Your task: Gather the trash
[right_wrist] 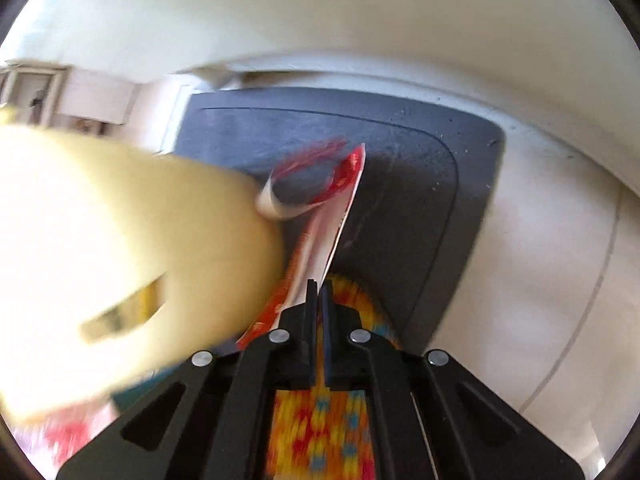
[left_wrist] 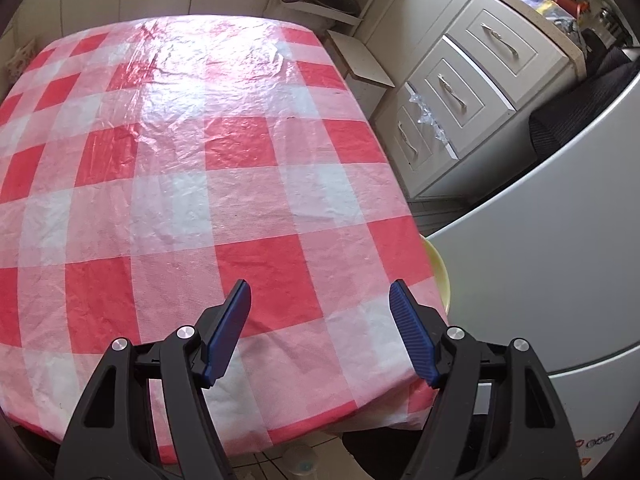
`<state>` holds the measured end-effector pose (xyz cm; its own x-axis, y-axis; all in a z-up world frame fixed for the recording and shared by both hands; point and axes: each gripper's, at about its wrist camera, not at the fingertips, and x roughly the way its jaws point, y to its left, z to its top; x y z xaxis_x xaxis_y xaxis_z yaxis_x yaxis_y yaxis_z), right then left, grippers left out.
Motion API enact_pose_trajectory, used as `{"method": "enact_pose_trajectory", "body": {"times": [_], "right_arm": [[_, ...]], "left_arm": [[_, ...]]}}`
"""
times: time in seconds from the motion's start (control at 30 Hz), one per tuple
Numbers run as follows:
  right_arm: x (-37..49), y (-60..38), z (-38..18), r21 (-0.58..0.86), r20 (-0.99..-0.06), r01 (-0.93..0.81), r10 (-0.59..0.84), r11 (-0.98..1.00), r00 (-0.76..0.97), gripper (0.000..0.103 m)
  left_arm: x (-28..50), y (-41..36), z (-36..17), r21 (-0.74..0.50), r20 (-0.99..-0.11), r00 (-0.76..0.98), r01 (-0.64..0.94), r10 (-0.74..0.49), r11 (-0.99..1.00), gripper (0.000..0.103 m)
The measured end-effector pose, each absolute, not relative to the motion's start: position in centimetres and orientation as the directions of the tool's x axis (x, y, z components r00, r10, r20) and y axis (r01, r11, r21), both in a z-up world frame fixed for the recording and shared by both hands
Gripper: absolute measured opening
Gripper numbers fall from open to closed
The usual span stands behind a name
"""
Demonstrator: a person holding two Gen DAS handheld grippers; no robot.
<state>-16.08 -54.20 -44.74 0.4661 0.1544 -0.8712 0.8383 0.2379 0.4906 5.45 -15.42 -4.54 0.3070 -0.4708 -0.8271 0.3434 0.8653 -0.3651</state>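
- Your left gripper (left_wrist: 320, 320) hangs above the near edge of the table (left_wrist: 48, 408), and its two blue pads (left_wrist: 228, 332) stand wide apart with nothing between them.
- Under it you see the checked tablecloth (left_wrist: 192, 184), red and white, covered with a thin wrinkled plastic film; strong light shines on the far part of it.
- At the right edge of the table, a pale yellow rim (left_wrist: 440, 276) comes out from under the cloth; what it belongs to you cannot tell from this view.
- Further right stand cream drawers (left_wrist: 460, 92) with metal handles, one of them with a crumpled piece of clear plastic (left_wrist: 428, 116) at its corner, and a big white appliance (left_wrist: 540, 240) fills the right side.
- In your right wrist view, a pale yellow object (right_wrist: 120, 240) fills the left half, very blurred and close to the camera.
- Just beside it, in the middle, your right gripper (right_wrist: 319, 292) has its fingers pressed together on a red and white wrapper (right_wrist: 320, 232). The wrapper sticks out forward from the jaws, and its far end curls over.
- Behind the wrapper lies a dark grey flat lid (right_wrist: 420, 200), on a pale tiled floor (right_wrist: 540, 260).
- Below the fingers there is an orange, yellow and blue patterned thing (right_wrist: 320, 432), too blurred to name.
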Motion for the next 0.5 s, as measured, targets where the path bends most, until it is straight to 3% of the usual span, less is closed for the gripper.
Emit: {"method": "enact_pose_trajectory", "body": {"times": [0.23,0.43,0.47,0.5], "right_arm": [[-19.1,-53.5,-38.8,0.546,-0.837,0.789,0.134,0.28,0.531,0.002],[-19.3,-53.4,-31.1,0.526,-0.825,0.701,0.089,0.481,0.558,0.002],[-19.2,-53.8,-31.7,0.514,-0.839,0.712,0.108,0.479,0.533,0.004],[-19.3,-54.4,-33.2,0.501,-0.855,0.74,0.124,0.45,0.504,0.028]], "left_arm": [[4.0,-15.2,-3.0,-0.364,-0.806,0.335,0.368,-0.488,0.855,0.068],[3.6,-14.4,-2.3,-0.373,-0.794,0.35,0.364,-0.496,0.853,0.068],[3.6,-14.2,-2.3,-0.375,-0.794,0.349,0.362,-0.498,0.853,0.068],[3.5,-14.0,-2.3,-0.376,-0.794,0.349,0.36,-0.497,0.854,0.068]]}}
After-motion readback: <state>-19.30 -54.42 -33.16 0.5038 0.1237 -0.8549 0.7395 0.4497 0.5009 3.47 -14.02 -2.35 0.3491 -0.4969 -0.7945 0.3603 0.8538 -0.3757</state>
